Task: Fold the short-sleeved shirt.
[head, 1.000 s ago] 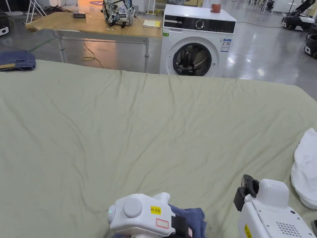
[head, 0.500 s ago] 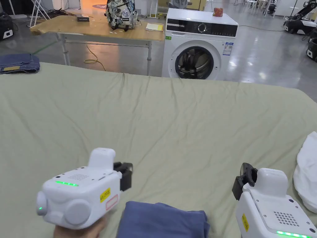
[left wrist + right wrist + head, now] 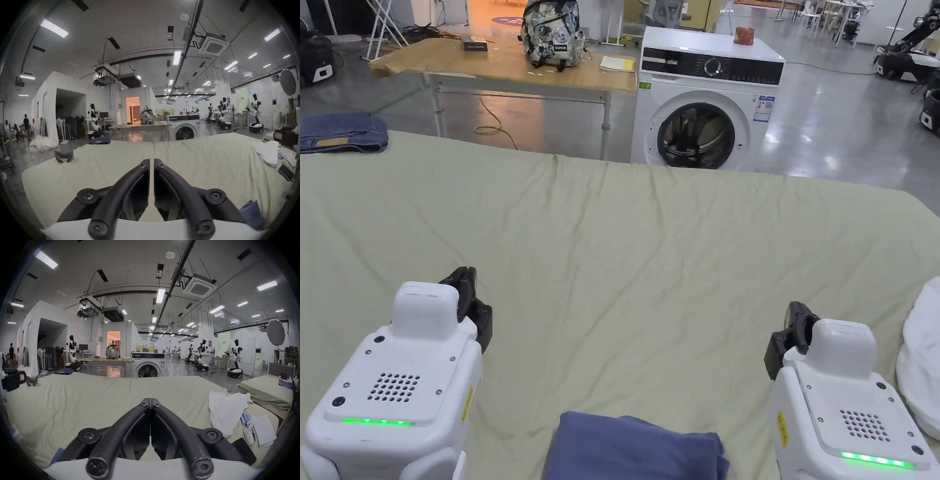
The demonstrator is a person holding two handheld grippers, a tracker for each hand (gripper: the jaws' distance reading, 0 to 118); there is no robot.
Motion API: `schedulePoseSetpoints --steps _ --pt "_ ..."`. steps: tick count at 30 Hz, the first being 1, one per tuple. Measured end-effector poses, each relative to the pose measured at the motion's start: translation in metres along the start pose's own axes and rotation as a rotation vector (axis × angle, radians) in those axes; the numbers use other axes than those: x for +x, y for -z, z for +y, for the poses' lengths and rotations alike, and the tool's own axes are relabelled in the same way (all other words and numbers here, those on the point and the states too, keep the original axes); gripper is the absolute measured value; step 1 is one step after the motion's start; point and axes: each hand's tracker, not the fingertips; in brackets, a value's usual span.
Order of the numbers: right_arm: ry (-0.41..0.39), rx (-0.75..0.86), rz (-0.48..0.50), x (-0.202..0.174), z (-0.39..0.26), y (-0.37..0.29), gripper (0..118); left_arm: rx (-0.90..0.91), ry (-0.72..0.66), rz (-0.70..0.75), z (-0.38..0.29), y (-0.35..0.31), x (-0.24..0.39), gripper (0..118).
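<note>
Nearest the person, one folded blue shirt lies on the green bed sheet, between the two grippers and touching neither. The left gripper hangs above the sheet with its jaws nearly together, a thin slit between them, holding nothing. The right gripper has its jaws pressed closed, also empty. To the right lies one white garment. Beyond the bed stand one washing machine and one wooden table with one backpack.
</note>
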Motion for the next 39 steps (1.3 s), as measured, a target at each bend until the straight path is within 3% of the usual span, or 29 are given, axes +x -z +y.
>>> schedulePoseSetpoints --steps 8,17,24,26,31,35,39 --pt "-0.057 -0.005 0.009 -0.008 0.001 0.0 0 -0.006 -0.015 0.019 0.004 -0.007 -0.004 0" --pt "-0.089 -0.308 0.219 -0.036 -0.067 -0.048 0 -0.033 -0.017 0.019 -0.002 -0.019 -0.017 0" --pt "-0.074 -0.588 0.208 -0.045 -0.141 -0.031 0 -0.063 -0.007 0.022 -0.01 -0.032 -0.023 0" --pt "-0.057 -0.582 0.202 -0.042 -0.153 -0.028 0 -0.087 -0.003 0.005 -0.014 -0.037 -0.024 0" --pt "-0.088 -0.576 0.199 -0.046 -0.147 -0.024 0 -0.289 -0.06 -0.178 -0.026 -0.029 -0.036 0" --pt "-0.077 -0.585 0.209 -0.044 -0.145 -0.024 0 -0.591 -0.259 -0.415 -0.045 0.003 -0.058 0" --pt "-0.083 -0.586 0.217 -0.042 -0.144 -0.024 0 -0.766 -0.417 -0.661 -0.078 0.04 -0.076 4"
